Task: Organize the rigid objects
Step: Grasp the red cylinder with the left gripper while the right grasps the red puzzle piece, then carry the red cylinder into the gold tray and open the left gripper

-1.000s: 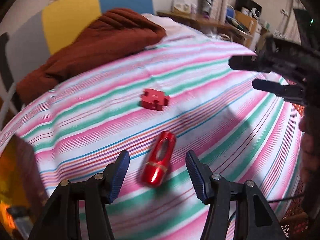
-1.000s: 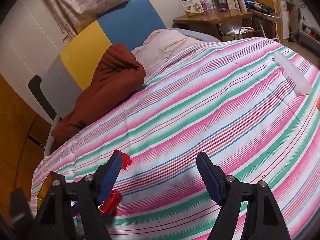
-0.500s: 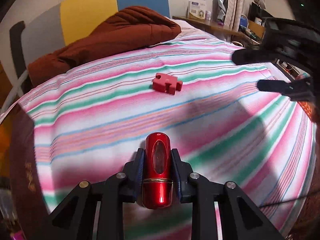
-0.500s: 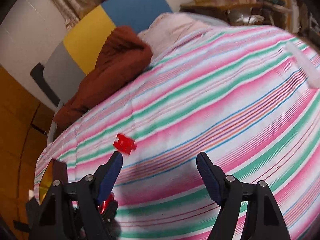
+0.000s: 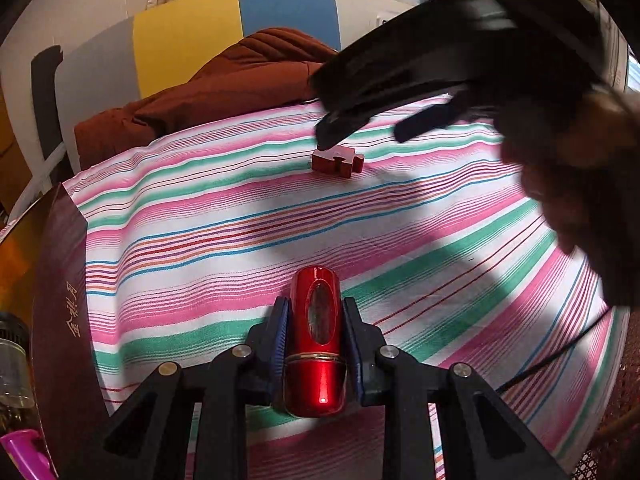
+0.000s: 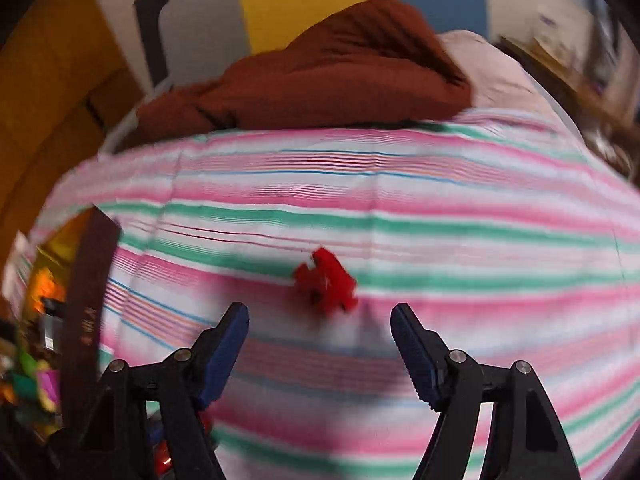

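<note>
**Red cylinder clamped left, puzzle piece ahead of the right gripper**

Left gripper (image 5: 314, 344) closed tight on the red cylinder (image 5: 316, 336), blue ribbed pads pressing both flanks; cylinder glossy, metallic, rounded at the far end, with an oval window on top and a thin gold band near the base; lying along the fingers, pointing away from the camera, over the striped bedsheet (image 5: 200, 240).

Right gripper (image 6: 320, 320) spread wide, jaws just eased inward a little, nothing between them; red puzzle piece (image 6: 326, 280) lying flat on the sheet just beyond the fingertips, roughly centred on the gap, blurred in this view; in the left wrist view the same piece (image 5: 338, 160) sharper: thick, matte, with knob-and-notch edges, directly beneath one dark fingertip of the right gripper (image 5: 384, 128), contact impossible to tell.

Sheet soft cotton, pink, green, blue and white stripes; rumpled brown blanket (image 5: 224, 92) behind it; dark maroon box (image 5: 60, 300) with gold characters at the left edge of the bed.
</note>
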Demonstrator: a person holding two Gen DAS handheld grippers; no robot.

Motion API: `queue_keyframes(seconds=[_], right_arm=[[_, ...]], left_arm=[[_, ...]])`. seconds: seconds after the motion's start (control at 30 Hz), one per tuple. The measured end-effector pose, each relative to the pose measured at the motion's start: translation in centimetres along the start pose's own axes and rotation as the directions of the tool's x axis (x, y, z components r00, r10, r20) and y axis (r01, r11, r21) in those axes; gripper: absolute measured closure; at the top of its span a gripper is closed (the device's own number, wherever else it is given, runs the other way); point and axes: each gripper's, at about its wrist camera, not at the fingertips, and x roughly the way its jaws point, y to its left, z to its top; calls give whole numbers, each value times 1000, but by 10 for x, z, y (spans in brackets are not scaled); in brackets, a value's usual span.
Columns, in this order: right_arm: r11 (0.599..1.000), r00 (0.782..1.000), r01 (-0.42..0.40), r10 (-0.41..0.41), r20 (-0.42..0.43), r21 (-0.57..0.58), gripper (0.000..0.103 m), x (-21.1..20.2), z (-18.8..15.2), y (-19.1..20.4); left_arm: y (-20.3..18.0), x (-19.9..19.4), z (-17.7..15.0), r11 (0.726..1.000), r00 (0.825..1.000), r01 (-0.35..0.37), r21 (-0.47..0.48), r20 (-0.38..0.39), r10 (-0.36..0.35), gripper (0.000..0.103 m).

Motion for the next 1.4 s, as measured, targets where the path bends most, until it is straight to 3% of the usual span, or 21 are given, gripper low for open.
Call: queue_keyframes(seconds=[0.1,0.13,0.17,0.37,0.5,0.7,0.9,1.1,1.4], right_arm=[[997,998,44,-46,-37,-62,30,24,12,5],[997,997,40,-45,-67,-69,41,32,14,5],[996,995,41,-48,-91,-77,64,39,14,6],[993,992,5,-20,-125,-119,64,31,-9,13],[996,984,-32,17,-179,-83,63,13,-41,14],[998,996,-47,45,-80,-29,64,-2,-74,6],[997,998,-42,39,-46,-68,64,-3,-78,7],[991,1000,-9,6,-26,-131,64,5,-72,22],[994,999,-32,29,-31,-108,63,6,-71,16]], left_arm=[[1,0,-1,1000,1000,8,-2,5,-8,78],[1,0,-1,1000,1000,7,-2,7,-7,78],[1,0,-1,1000,1000,8,-2,8,-8,78],[2,0,-4,1000,1000,24,-15,14,-24,78],[2,-1,-5,1000,1000,17,-10,17,-17,78],[2,-5,-5,1000,1000,6,-17,10,-6,78],[6,-26,-13,998,1000,-11,-66,-14,11,78],[3,-66,-13,999,999,-34,-43,38,35,78],[21,-124,-13,995,993,-66,-81,92,74,78]])
